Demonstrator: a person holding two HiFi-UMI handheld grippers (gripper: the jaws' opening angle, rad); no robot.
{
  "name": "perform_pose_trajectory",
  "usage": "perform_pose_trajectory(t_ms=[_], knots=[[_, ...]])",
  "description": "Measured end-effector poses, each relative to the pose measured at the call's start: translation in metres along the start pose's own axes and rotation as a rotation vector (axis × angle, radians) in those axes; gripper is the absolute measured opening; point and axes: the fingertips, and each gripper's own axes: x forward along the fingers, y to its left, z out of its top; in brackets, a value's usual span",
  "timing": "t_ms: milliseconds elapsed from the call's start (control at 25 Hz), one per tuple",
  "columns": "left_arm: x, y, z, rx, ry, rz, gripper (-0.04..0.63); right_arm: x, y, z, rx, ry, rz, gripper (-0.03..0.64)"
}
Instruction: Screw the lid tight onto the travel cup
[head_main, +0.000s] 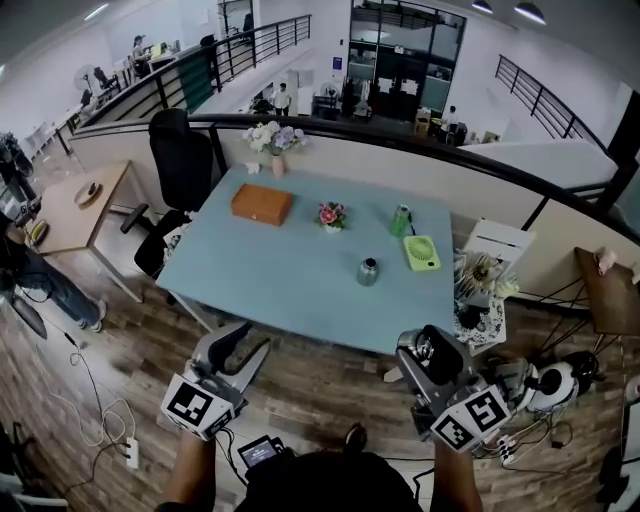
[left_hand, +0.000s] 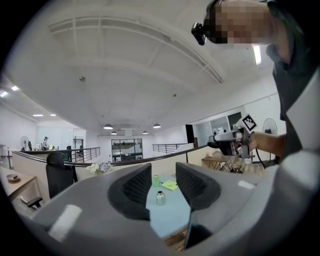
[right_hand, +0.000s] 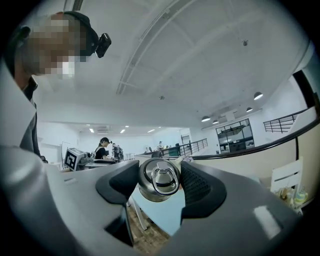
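Note:
The steel travel cup stands lidless on the light blue table, right of its middle; it also shows small and far between my left jaws as the cup. My right gripper hangs over the wooden floor, short of the table's near edge. In the right gripper view this gripper is shut on the round steel lid, whose ring handle faces the camera. My left gripper is also held short of the table. Its jaws stand a little apart with nothing between them.
On the table stand a brown box, a small flower pot, a green bottle, a flat green object and a vase of flowers. A black office chair is at its left end. Cables and a power strip lie on the floor.

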Motion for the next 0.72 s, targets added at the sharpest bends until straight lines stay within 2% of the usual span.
perform_pose_trajectory(t_ms=[240,720], knots=[[0.035,-0.014,0.007,0.010,0.012,0.064,0.206,0.003,-0.046,0.008,0.003,-0.001,0.060,0.262],[0.088,-0.049,0.014,0.020,0.029,0.114,0.206,-0.008,-0.112,0.012,0.023,-0.010,0.118,0.262]])
